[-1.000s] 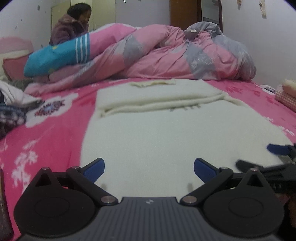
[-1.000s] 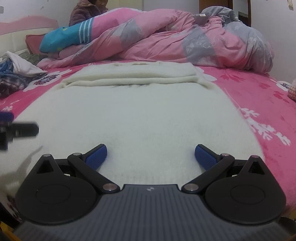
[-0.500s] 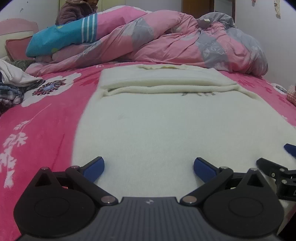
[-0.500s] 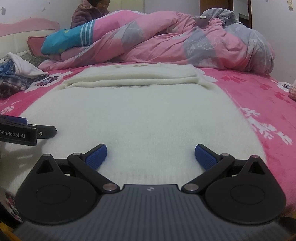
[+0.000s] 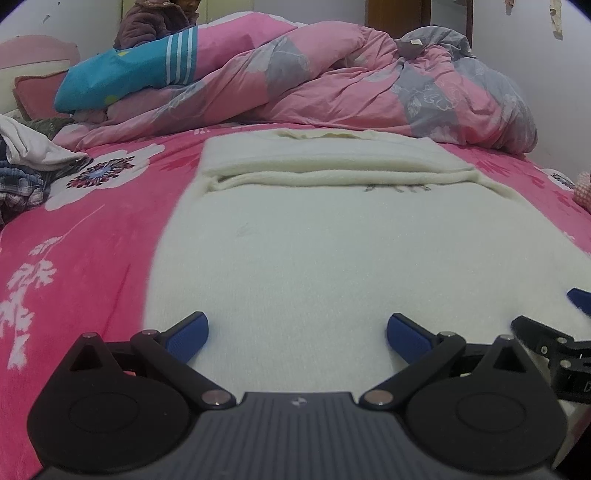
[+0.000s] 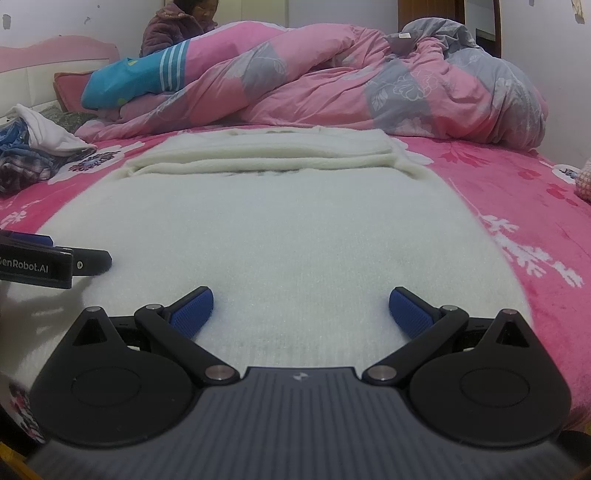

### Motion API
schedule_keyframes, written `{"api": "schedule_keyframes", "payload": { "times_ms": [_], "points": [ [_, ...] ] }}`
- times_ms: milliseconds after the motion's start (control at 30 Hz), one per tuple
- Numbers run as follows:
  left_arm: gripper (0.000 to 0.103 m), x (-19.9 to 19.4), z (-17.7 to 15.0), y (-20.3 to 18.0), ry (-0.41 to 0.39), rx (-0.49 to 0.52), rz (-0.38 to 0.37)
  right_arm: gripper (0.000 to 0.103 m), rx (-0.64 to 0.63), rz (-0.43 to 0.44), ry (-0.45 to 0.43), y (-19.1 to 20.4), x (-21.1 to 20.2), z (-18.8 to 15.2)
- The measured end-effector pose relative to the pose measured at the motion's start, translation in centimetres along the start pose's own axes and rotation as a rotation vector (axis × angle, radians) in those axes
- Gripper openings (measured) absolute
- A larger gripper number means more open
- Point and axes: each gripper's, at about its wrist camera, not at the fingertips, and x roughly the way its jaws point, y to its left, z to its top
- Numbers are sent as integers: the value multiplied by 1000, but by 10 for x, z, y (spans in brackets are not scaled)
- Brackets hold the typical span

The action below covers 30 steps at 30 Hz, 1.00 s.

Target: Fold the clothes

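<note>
Cream fleece garment (image 5: 332,251): spread flat on the pink flowered bed sheet (image 5: 92,236), filling the middle of the bed; far end folded back on itself in a thick doubled band (image 5: 332,162) lying across the garment's width. Near hem lies directly under both tools.

Left tongs (image 5: 297,334): blue pads wide apart, nothing between them, poised low over the near edge of the garment; whether the pads touch the fleece cannot be told.

Right tongs (image 6: 301,310): blue pads likewise wide apart and empty, low over the near hem, to the right of the left tool; its black linkage and one blue pad show at the right edge of the left wrist view.

Pink and grey quilt (image 5: 351,81): heaped along the far side of the bed, just beyond the folded band.

Blue striped cushion (image 5: 122,77): resting on the quilt's left end.

Loose clothes, white and plaid (image 6: 33,147): piled at the left of the bed, well apart from the garment.

Person in a dark padded jacket (image 6: 173,26): behind the quilt, far left.
</note>
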Motion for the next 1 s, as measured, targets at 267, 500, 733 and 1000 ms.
{"api": "schedule_keyframes", "payload": {
  "times_ms": [267,500,733,1000],
  "points": [
    [103,-1,2,0,22,-8,6,102,-2,0,-1,-1,0,0],
    [103,-4,5,-2,40,-28,13,102,-3,0,-2,-1,1,0],
    [103,-4,12,-2,95,-30,16,102,-2,-2,-3,-1,1,0],
    [103,-4,10,-4,94,-19,25,102,-2,-4,-3,1,0,0]
  ]
}}
